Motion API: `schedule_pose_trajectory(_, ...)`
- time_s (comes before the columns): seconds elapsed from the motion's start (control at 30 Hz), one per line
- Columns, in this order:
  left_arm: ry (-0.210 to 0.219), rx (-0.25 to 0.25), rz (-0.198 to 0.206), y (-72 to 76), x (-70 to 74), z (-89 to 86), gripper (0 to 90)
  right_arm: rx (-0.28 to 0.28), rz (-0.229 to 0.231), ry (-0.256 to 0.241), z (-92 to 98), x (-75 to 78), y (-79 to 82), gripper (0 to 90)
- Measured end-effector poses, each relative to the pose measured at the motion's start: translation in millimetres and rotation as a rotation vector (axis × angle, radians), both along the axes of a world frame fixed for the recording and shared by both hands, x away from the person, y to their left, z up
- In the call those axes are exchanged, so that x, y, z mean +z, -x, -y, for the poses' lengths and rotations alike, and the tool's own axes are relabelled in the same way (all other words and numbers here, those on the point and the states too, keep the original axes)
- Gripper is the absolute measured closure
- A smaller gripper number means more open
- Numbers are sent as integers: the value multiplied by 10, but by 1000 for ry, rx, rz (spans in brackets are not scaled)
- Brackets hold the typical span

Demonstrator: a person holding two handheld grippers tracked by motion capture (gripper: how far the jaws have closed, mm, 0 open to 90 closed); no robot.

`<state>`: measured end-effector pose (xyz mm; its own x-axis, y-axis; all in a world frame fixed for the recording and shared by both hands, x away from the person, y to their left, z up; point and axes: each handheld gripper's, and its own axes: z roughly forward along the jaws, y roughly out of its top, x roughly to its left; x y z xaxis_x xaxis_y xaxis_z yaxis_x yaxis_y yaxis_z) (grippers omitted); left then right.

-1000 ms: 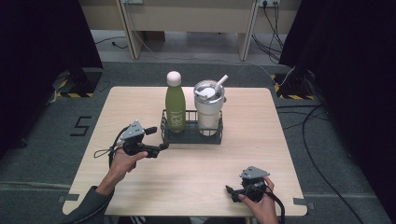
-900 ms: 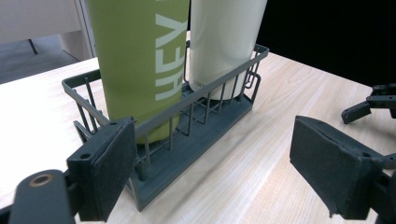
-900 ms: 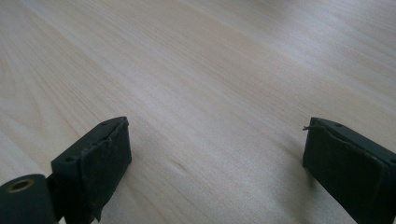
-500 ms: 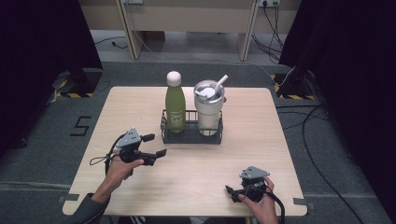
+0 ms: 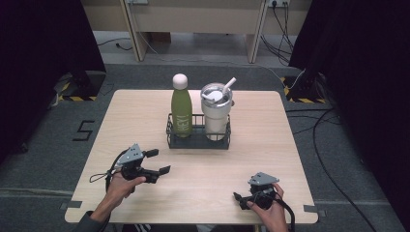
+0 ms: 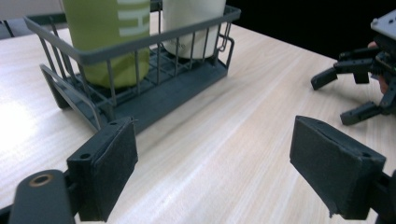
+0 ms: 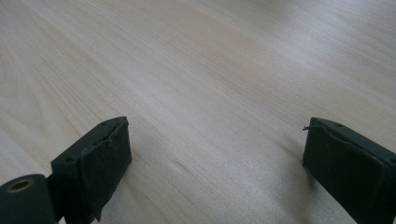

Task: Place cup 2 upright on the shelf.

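Observation:
A dark wire basket [image 5: 198,139] stands mid-table and holds a green bottle [image 5: 182,110] with a white cap, and to its right a steel tumbler [image 5: 216,115] with a lid and straw. My left gripper [image 5: 159,161] is open and empty, in front of the basket's left end and apart from it. In the left gripper view the open left gripper [image 6: 219,154] faces the basket [image 6: 140,70], the bottle [image 6: 109,37] and the tumbler [image 6: 194,23]. My right gripper [image 5: 240,200] rests open near the front right edge. In the right gripper view the right gripper [image 7: 215,158] is empty above bare wood.
The light wooden table [image 5: 270,145] has free room around the basket. The right gripper [image 6: 359,88] shows at the far right of the left gripper view. Cables [image 5: 333,130] lie on the grey floor, and desk legs [image 5: 135,34] stand behind.
My left gripper has drawn back from the basket toward the table's near edge, still open. The right gripper has stayed put.

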<state>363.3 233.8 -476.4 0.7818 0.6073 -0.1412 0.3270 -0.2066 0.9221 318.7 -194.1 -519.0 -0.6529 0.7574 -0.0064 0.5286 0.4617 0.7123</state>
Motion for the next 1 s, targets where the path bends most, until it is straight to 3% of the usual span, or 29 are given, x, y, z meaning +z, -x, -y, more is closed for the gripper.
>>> schedule_pose_trajectory(0.4,-1,-1,-15,145,-93,-74,149,1,0,1,-1,0,2,82)
schedule_pose_trajectory(0.87,-80,-35,-37,329,-276,-24,149,6,1,2,-4,1,7,84)
schedule_pose_trajectory(1.0,-93,-54,-66,365,-327,-24,149,6,2,2,-4,0,8,84)
